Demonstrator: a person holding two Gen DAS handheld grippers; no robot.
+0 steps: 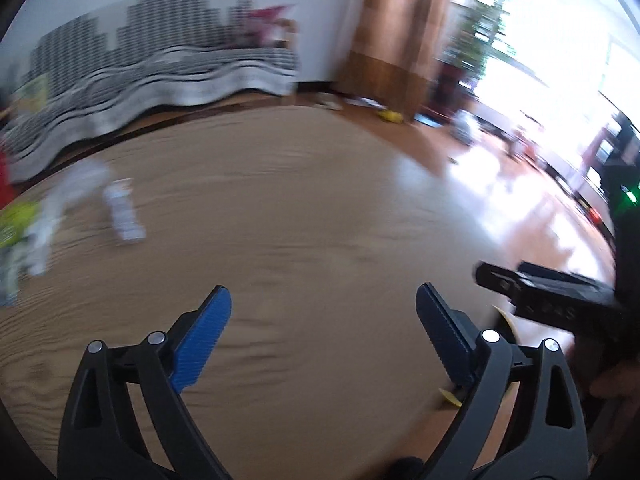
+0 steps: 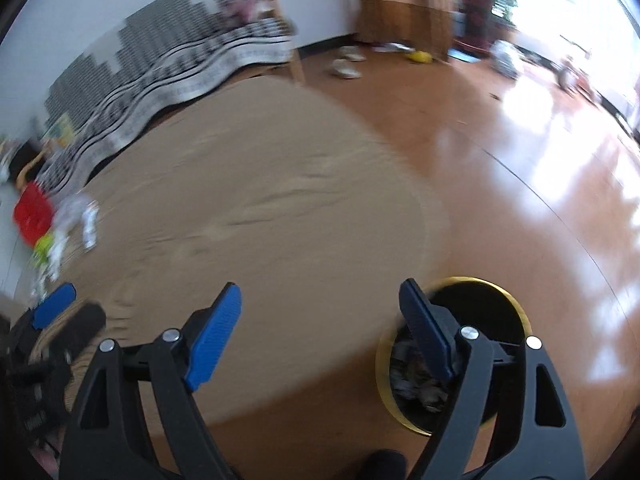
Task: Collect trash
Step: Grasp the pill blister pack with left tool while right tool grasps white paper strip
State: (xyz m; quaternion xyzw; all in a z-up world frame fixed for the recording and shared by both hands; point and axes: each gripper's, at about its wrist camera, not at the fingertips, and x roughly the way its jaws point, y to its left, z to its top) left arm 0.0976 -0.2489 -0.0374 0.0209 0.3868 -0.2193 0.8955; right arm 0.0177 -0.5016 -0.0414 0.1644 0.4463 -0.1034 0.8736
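My left gripper [image 1: 324, 292] stands open over the round wooden table [image 1: 320, 200], nothing between its blue pads. Blurred trash lies at the table's left edge: a crumpled white paper [image 1: 120, 208] and a yellow-green wrapper [image 1: 16, 220]. In the right wrist view my right gripper [image 2: 320, 288] is also open and holds nothing. A black bin with a gold rim [image 2: 468, 279] stands on the floor just behind its right finger, with crumpled scraps [image 2: 416, 384] inside. The white paper [image 2: 90, 220] and the yellow-green wrapper [image 2: 42, 248] show far left.
A striped sofa [image 1: 160, 68] runs behind the table. A red object [image 2: 32, 212] lies by the trash. Glossy wooden floor [image 2: 540, 160] spreads to the right, with slippers [image 2: 346, 68] and a yellow thing [image 2: 420, 56] near a brown curtain [image 1: 400, 20].
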